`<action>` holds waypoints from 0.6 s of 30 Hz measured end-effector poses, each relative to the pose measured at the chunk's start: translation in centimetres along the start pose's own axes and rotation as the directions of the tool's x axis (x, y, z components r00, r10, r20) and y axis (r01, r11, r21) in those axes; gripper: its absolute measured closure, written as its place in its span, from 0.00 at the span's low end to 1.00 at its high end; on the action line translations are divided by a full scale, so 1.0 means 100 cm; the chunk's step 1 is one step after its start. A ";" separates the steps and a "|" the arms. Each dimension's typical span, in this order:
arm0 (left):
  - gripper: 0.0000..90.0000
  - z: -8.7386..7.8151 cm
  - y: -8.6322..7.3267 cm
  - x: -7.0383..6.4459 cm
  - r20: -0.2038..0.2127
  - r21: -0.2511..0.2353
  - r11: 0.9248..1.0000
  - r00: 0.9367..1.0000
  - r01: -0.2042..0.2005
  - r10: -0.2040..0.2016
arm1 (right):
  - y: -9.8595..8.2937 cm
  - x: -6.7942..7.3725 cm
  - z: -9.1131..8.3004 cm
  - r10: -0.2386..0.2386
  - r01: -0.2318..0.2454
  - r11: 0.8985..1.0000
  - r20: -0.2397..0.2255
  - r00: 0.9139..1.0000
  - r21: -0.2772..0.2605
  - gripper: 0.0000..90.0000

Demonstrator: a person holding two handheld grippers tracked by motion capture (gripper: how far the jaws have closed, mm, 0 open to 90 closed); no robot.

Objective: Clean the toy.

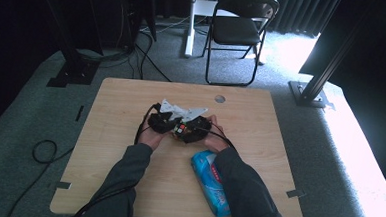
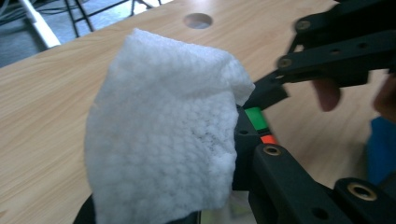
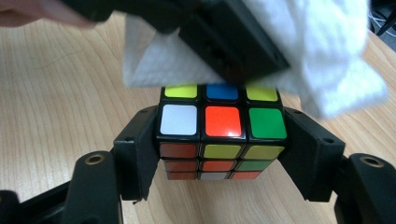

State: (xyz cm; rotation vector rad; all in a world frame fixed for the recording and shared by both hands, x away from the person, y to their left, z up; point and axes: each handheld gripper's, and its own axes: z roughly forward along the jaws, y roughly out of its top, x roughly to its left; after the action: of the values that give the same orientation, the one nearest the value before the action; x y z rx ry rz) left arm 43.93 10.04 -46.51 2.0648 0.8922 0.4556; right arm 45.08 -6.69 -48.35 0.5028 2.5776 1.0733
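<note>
Right gripper [image 3: 219, 140] clamps a Rubik's cube [image 3: 222, 135]; left gripper [image 2: 154, 205] pinches a white wet wipe [image 2: 163, 140] atop the cube. Wiping well needs light, flat strokes.

From my screen, strong daylight enters right of the table [image 1: 128, 150] and burns out the floor there. Behind it the room is dark. The tissue [image 2: 159, 140] looks soft, slightly blurred.
</note>
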 end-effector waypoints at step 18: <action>0.94 -0.003 -0.004 -0.007 0.110 -0.017 1.000 0.994 0.017 -0.015 | -0.001 -0.001 0.000 0.016 -0.016 1.000 0.002 1.000 -0.006 0.38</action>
State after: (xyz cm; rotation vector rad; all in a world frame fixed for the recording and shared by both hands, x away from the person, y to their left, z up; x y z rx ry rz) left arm 43.10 9.81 -46.62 2.0443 0.8351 0.3368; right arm 45.15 -6.84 -48.43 0.5237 2.5725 1.0848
